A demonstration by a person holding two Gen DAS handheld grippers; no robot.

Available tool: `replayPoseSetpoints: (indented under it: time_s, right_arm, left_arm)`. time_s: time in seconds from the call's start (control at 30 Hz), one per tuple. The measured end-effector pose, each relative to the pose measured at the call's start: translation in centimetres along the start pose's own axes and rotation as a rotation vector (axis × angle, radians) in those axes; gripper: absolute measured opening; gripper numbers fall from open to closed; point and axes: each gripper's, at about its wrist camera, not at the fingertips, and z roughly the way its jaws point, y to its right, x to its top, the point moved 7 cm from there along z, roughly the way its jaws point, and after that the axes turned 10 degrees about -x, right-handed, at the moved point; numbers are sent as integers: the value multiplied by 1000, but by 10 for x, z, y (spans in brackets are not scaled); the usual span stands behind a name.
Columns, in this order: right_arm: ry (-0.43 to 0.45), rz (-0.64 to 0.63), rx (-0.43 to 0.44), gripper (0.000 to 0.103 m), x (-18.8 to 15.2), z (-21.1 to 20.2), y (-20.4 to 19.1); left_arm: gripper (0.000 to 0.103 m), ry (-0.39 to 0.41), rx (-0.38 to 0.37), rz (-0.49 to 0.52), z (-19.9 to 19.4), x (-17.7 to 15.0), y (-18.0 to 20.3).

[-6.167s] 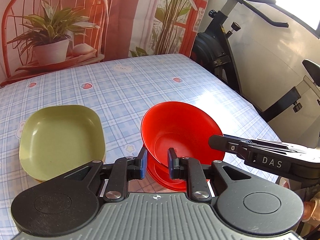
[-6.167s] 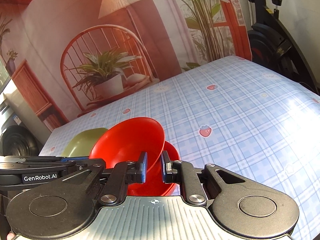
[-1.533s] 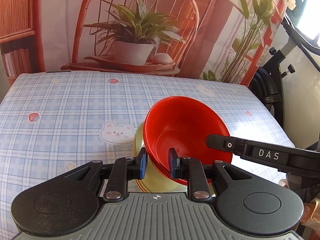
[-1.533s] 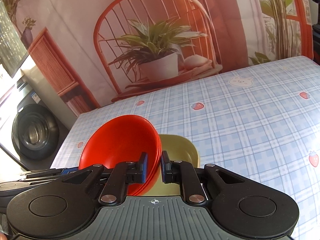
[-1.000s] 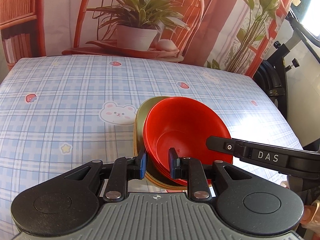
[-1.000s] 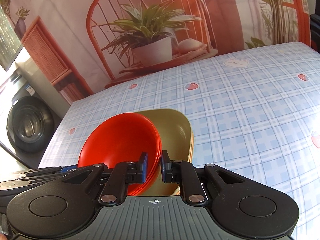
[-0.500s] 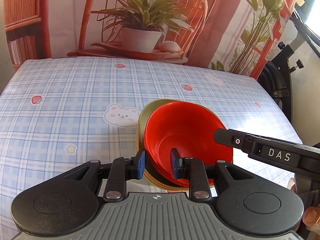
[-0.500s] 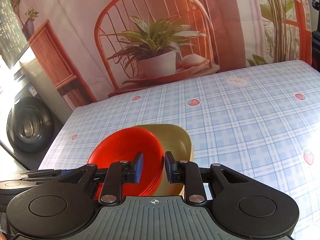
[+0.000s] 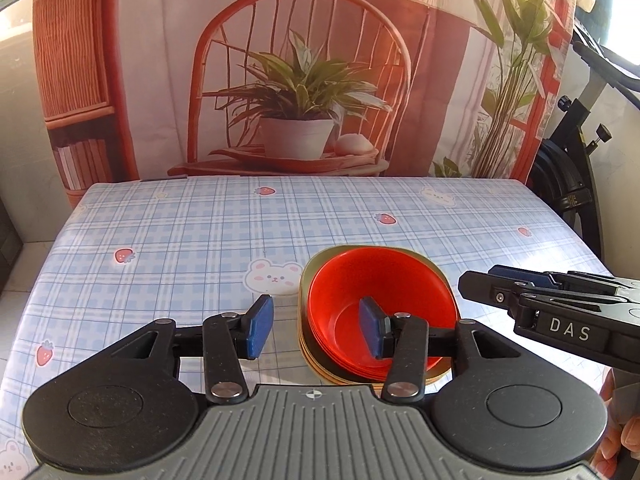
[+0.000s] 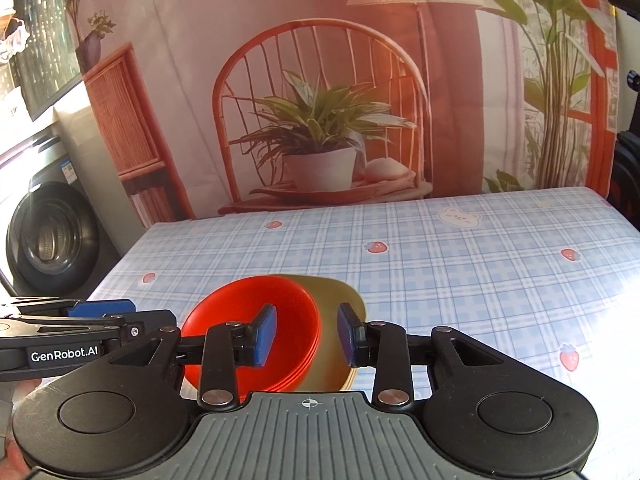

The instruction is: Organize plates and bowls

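A stack of red bowls (image 9: 376, 300) sits nested in olive-green plates (image 9: 320, 264) on the checked tablecloth. My left gripper (image 9: 316, 328) is open, its jaws wide apart and raised above the stack's near left rim, holding nothing. My right gripper (image 10: 306, 334) is open too, its jaws on either side of the red bowls' (image 10: 256, 320) right rim, above the green plates (image 10: 340, 340). The right gripper also shows in the left wrist view (image 9: 496, 284) to the right of the stack.
The blue checked tablecloth (image 9: 200, 240) covers the table, with its far edge against a printed backdrop of a chair and plant. An exercise bike (image 9: 572, 184) stands off the table's right side. A washing machine (image 10: 44, 240) stands off its left side.
Both grippers have opened and let go of the red bowls, which now rest in the green plates. Both grippers have pulled back and up a little.
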Motion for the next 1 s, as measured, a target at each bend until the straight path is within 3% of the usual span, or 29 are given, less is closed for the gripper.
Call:
replayPoseSetpoints:
  time_s: [0.17, 0.3, 0.33, 0.4, 0.53, 0.7, 0.87, 1.0]
  right_arm:
    - [31, -20, -16, 60, 2, -18, 4]
    - [61, -23, -33, 79, 5, -35, 8]
    - [66, -17, -30, 81, 6, -40, 10]
    - [72, -3, -19, 96, 8, -48, 13]
    - [83, 9, -6, 103, 13, -70, 18]
    - [115, -8, -23, 103, 19, -101, 19]
    - [164, -8, -20, 103, 23, -141, 22]
    - [214, -26, -25, 103, 25, -174, 21]
  left_arm:
    - [64, 36, 11, 22, -20, 3, 6]
    - [84, 88, 8, 12, -39, 5, 11]
    - [84, 101, 15, 15, -44, 5, 12]
    - [84, 120, 30, 27, -53, 7, 14]
    - [84, 153, 59, 45, -76, 11, 21]
    - [84, 219, 85, 53, -109, 16, 32]
    - [84, 278, 52, 64, -146, 21, 47]
    - [84, 328, 95, 100, -172, 24, 62]
